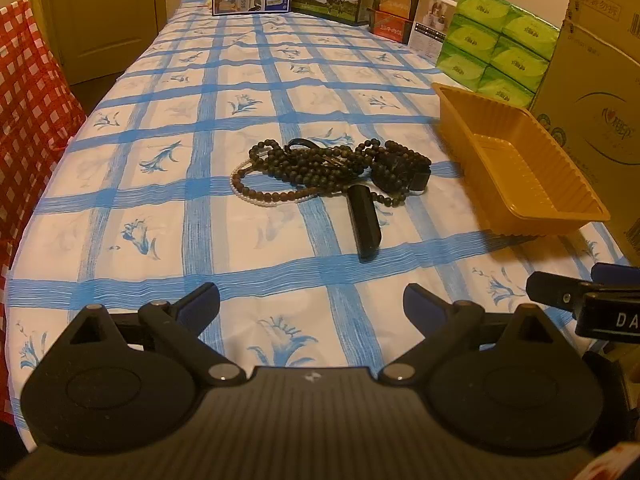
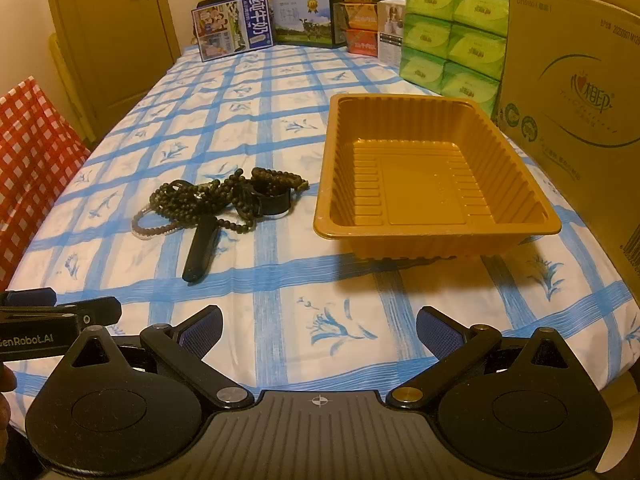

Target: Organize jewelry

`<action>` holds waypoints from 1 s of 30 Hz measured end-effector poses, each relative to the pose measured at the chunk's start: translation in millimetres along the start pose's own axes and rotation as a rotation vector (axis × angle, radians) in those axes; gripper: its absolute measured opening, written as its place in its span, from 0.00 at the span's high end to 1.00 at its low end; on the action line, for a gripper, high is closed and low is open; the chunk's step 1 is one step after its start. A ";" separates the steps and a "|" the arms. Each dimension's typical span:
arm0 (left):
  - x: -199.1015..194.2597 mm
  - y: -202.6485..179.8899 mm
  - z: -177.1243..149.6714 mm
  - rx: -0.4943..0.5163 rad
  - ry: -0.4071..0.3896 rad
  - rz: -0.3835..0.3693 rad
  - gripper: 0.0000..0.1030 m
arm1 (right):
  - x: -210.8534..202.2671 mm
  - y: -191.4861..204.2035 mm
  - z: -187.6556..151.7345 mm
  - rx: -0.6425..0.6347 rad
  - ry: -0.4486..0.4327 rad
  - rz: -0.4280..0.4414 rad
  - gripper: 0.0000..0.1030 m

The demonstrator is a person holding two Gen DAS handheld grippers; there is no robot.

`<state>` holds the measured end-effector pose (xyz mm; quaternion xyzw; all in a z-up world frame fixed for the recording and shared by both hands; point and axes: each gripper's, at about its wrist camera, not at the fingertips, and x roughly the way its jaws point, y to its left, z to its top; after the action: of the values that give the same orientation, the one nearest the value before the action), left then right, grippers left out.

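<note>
A tangled pile of dark bead necklaces (image 1: 328,166) lies on the blue-checked tablecloth, with a pale bead strand under it and a black oblong case (image 1: 363,222) at its near side. The pile also shows in the right wrist view (image 2: 224,200) with the case (image 2: 202,249). An orange plastic tray (image 1: 520,172) stands empty to the right of the pile; it fills the right wrist view's middle (image 2: 432,236). My left gripper (image 1: 311,302) is open and empty, short of the pile. My right gripper (image 2: 319,326) is open and empty, short of the tray.
Milk cartons and boxes (image 2: 240,26) line the far table edge. Green tissue packs (image 2: 452,36) and a large cardboard box (image 2: 572,92) stand at the right. A red checked cloth (image 1: 28,112) hangs at the left. A door (image 2: 116,36) is behind.
</note>
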<state>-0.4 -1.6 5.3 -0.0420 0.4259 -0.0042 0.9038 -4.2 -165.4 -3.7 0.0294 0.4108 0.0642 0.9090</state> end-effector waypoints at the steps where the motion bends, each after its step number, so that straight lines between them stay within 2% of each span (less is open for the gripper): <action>1: 0.0 -0.2 0.1 -0.001 0.000 0.000 0.06 | -0.2 -0.2 0.1 0.000 0.000 0.002 0.00; 30: 0.6 -2.2 -0.8 -0.002 -0.001 -0.004 0.06 | -0.2 -0.9 4.2 0.002 -0.004 -0.007 0.00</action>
<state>-0.6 -3.9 4.5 -0.0438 0.4252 -0.0054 0.9040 -1.2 -166.2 -0.9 0.0292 0.4090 0.0604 0.9101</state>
